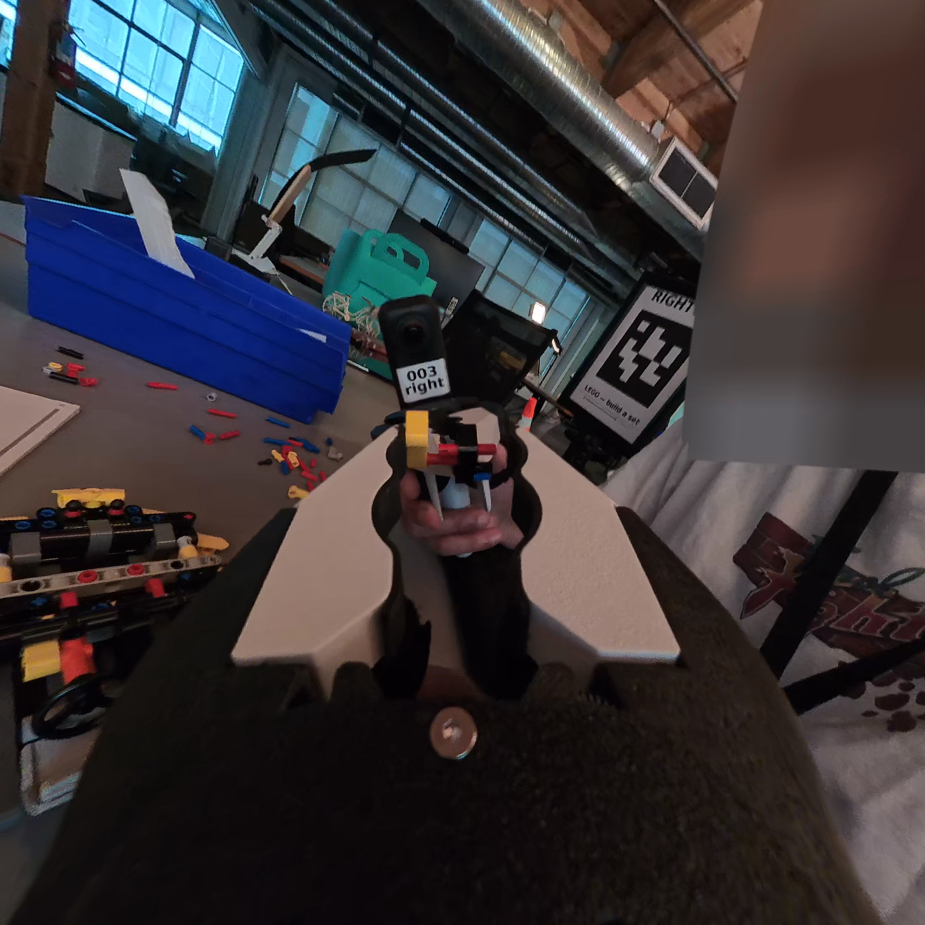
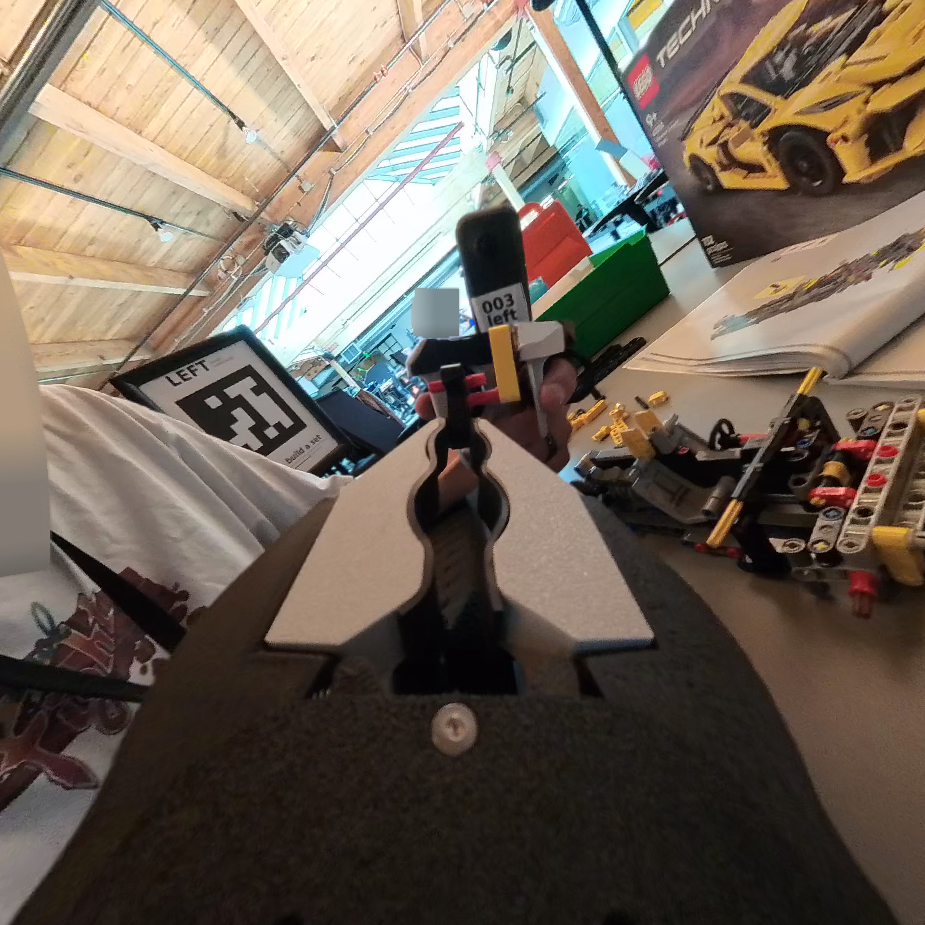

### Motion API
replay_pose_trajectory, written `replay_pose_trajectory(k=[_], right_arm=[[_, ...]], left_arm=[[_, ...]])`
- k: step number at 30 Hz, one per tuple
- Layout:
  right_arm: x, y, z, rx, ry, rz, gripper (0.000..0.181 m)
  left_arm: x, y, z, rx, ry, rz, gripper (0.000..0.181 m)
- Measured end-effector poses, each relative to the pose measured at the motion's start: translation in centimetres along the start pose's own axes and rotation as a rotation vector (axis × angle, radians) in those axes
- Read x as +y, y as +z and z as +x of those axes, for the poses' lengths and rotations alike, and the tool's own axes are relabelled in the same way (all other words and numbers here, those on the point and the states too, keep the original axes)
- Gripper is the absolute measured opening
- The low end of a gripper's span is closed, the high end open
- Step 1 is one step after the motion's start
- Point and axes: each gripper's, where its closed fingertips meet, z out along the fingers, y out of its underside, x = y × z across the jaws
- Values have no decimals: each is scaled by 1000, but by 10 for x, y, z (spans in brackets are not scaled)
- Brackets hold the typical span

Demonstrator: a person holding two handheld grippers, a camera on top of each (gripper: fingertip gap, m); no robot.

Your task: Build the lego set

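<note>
Lying on the grey table [image 1: 150, 440], the half-built car chassis [image 1: 95, 555] sits off to the side, loose pieces [image 1: 290, 455] scattered beyond it. Raised between both grippers is a small red, yellow and black subassembly [image 2: 475, 385]; left gripper [image 1: 440, 445] and right gripper [image 2: 458, 430] both pinch it, tip to tip.

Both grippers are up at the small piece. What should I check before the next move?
1. Right gripper shut on the sub-assembly, at its black part: ok.
2. Left gripper firmly on the yellow piece: cannot tell, contact hidden.
3. Red axle fully seated in the yellow piece: cannot tell.
4. Car chassis lying on the table, apart from both grippers: ok.
5. Instruction booklet open and in view: ok.
</note>
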Motion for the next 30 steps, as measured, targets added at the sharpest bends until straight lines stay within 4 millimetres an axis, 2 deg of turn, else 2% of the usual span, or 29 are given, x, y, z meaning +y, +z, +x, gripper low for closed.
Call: replay_pose_trajectory(k=[5, 13, 16, 24, 30], right_arm=[[-9, 1, -1, 22, -28, 61, 7], [-17, -1, 1, 2, 35, 115, 6], [-16, 0, 2, 21, 16, 116, 6], [-22, 1, 6, 7, 100, 192, 7], [-22, 5, 5, 49, 1, 172, 7]], left_arm=[[-11, 3, 0, 6, -62, 92, 45], [-12, 6, -5, -41, -55, 105, 44], [-9, 8, -7, -37, -87, 103, 44], [-14, 9, -16, -57, -148, 165, 38], [-17, 8, -16, -48, -159, 188, 37]])
